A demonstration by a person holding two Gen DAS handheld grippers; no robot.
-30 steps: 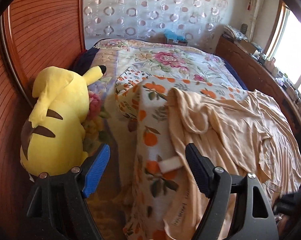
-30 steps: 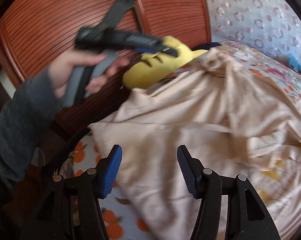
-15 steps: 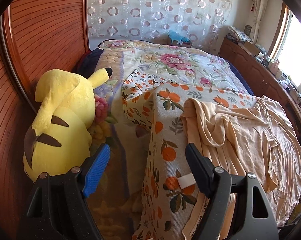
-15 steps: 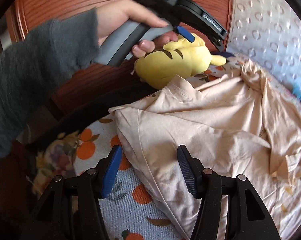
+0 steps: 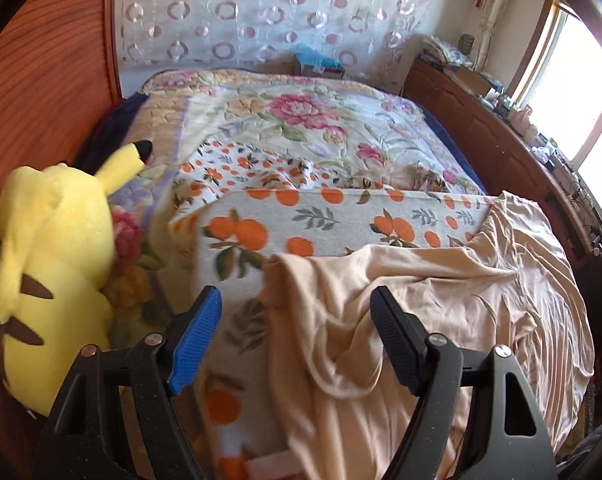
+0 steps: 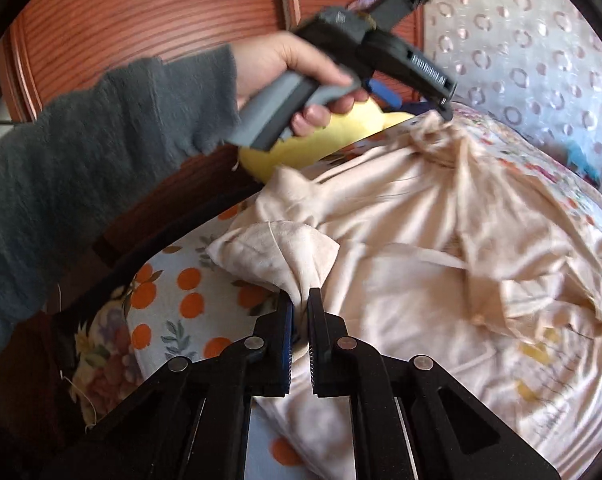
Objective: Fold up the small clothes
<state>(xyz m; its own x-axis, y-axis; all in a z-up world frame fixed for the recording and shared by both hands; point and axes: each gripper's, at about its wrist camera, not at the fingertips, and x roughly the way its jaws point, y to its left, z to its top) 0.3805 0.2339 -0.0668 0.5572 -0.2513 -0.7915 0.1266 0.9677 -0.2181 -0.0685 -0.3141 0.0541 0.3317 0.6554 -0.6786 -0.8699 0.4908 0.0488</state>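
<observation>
Matt peach cloth garment (image 6: 441, 280), creased

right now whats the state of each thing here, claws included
right claw: shut on a bunched corner of the beige shirt, having just closed
left claw: open, jaws either side of a shirt edge, pads not pressing, having just narrowed a little
beige shirt: crumpled, unfolded, spread on the orange-print blanket
yellow plush toy: slumped against the wooden headboard
</observation>
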